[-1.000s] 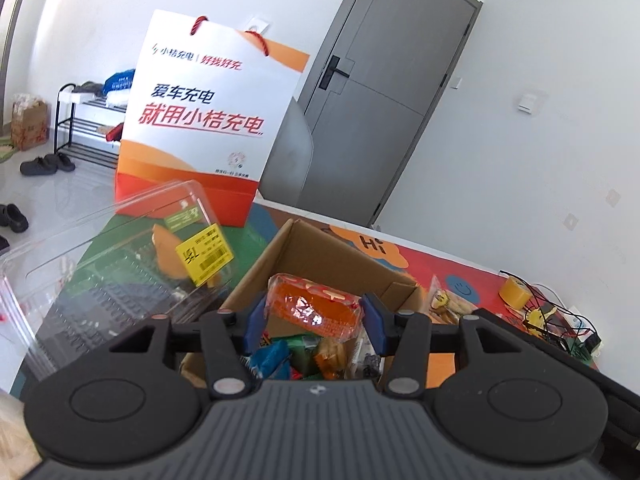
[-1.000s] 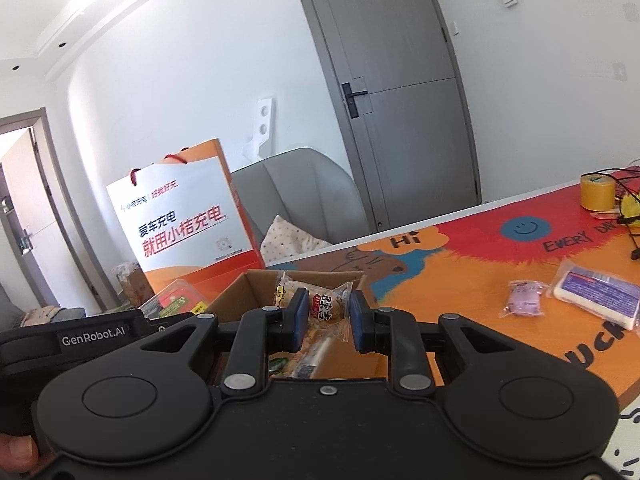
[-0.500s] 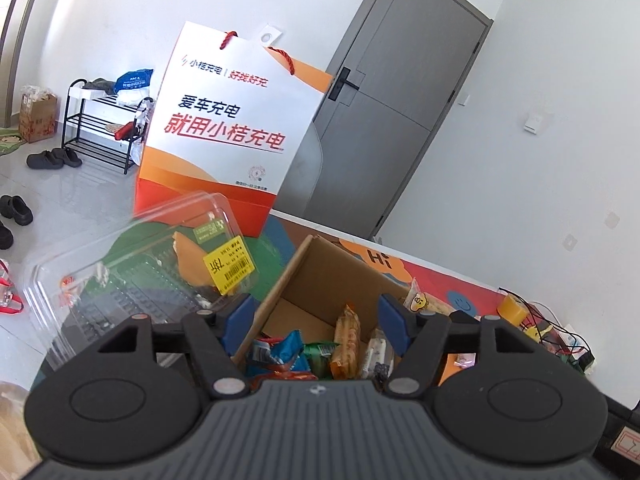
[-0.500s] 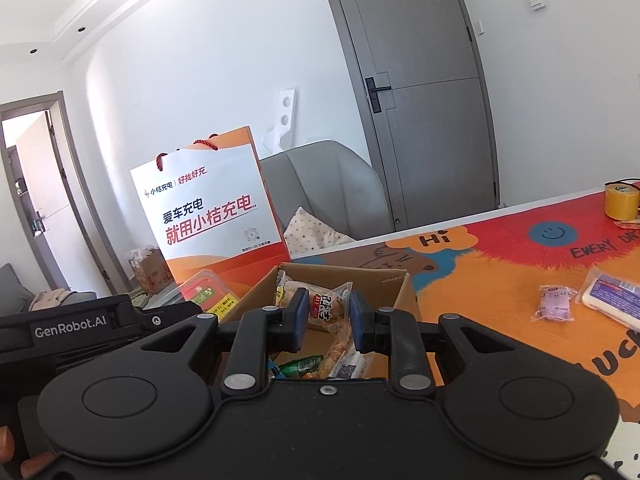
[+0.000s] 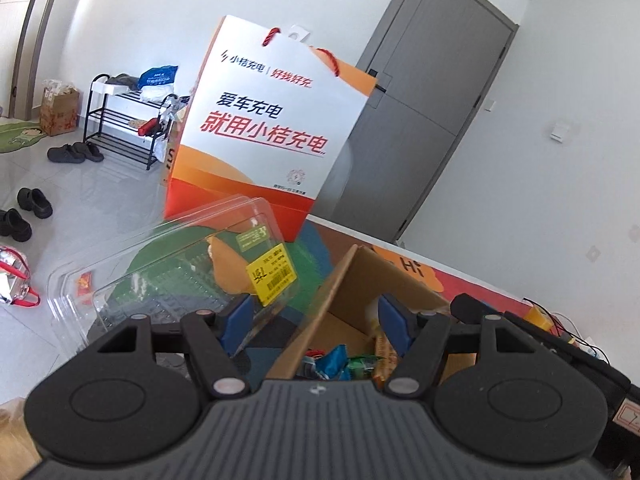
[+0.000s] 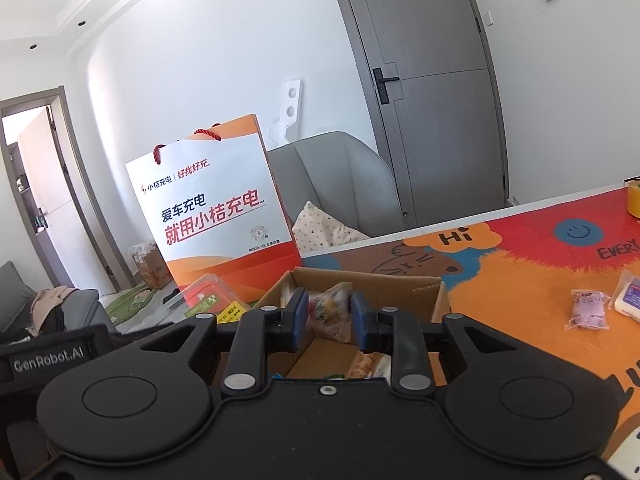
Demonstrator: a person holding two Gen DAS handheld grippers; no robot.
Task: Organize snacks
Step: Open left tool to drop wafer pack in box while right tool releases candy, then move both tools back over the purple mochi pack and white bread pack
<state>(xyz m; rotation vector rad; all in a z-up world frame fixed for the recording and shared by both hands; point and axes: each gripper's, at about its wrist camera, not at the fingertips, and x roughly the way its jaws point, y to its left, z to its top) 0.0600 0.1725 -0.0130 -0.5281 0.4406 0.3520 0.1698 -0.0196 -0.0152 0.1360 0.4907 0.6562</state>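
Observation:
An open cardboard box holds several wrapped snacks; it also shows in the right wrist view. My left gripper is open and empty, above the box's left wall. My right gripper is shut on a clear-wrapped snack packet, held above the box. A pink snack packet and a white packet lie on the orange table mat at the right.
A clear plastic clamshell container lies left of the box. A white and orange paper bag stands behind it. A grey chair is beyond the table edge. A yellow tape roll sits far right.
My left gripper opened, dropped the orange snack into the box, and moved up and left. My right gripper moved over the box, its packet lower in view.

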